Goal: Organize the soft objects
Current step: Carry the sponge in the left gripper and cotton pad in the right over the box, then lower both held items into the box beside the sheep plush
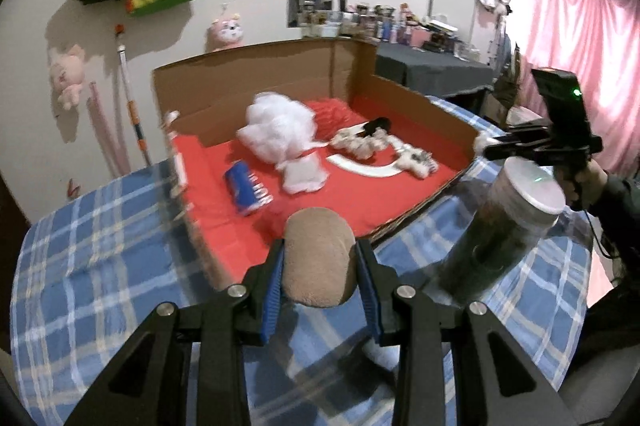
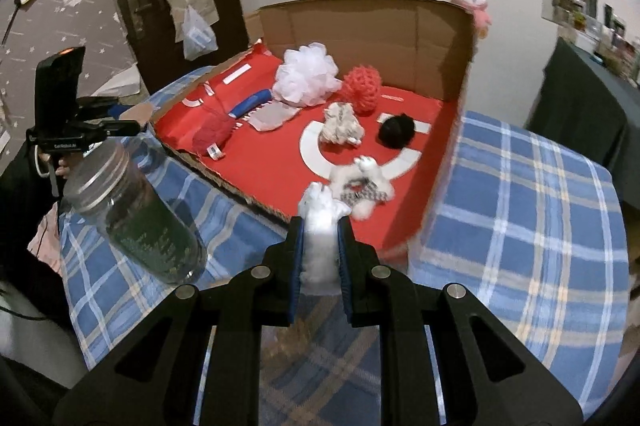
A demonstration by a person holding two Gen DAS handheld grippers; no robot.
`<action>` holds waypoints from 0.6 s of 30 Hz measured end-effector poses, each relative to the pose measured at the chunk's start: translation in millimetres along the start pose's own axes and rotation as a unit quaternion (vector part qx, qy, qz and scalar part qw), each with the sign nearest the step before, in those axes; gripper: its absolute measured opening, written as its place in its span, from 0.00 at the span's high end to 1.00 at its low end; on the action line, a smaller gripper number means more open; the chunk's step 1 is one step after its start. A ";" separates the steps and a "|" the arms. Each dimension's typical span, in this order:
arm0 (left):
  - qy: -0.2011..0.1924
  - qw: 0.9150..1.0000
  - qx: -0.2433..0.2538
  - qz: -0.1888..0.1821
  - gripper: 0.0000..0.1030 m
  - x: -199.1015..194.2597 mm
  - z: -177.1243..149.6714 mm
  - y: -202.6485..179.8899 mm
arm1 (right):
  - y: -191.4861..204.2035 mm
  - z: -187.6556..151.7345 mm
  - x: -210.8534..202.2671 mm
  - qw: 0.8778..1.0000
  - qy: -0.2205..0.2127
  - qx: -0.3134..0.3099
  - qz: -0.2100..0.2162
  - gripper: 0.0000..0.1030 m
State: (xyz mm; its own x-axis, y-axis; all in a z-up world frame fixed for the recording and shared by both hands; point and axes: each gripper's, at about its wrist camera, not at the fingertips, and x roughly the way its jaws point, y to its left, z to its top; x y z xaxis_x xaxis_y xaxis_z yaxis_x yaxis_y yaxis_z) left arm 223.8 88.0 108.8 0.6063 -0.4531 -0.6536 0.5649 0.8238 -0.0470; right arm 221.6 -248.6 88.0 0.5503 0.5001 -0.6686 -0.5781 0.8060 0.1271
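Note:
My left gripper is shut on a tan plush lump, held just before the near edge of the cardboard box with its red floor. In the right wrist view my right gripper is shut on a white fluffy tuft at the box's near edge. Inside the box lie a white mesh pouf, a red knitted ball, a black pompom, a cream fluffy piece and a white plush toy.
A glass jar with dark contents stands on the blue plaid cloth between the two grippers, close to the box's corner. A blue and white item and a red yarn bundle lie in the box's left part. The box's tall back wall rises behind.

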 end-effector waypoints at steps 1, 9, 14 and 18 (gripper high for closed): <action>0.002 1.000 0.005 -0.003 0.65 3.5 4.6 -3.1 | 0.3 4.0 2.2 1.000 0.002 -0.003 0.004 0.85; 0.037 0.999 0.019 -0.030 0.65 45.4 48.3 -23.1 | 11.8 43.6 32.3 0.999 0.031 -0.025 0.021 0.85; 0.082 0.996 -0.020 -0.033 0.65 79.4 67.5 -21.8 | 23.0 65.2 58.8 0.997 0.067 -0.023 0.010 0.85; 0.115 0.992 -0.043 -0.022 0.65 99.1 76.3 -22.5 | 29.7 80.3 79.2 0.994 0.107 -0.008 0.004 0.85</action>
State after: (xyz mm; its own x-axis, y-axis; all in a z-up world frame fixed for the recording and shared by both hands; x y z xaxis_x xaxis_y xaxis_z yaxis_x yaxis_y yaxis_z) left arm 313.8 -1.4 102.7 0.4326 -0.4084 -0.8038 0.5321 0.8353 -0.1380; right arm 296.4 -159.6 97.7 0.4051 0.4263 -0.8088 -0.5926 0.7961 0.1228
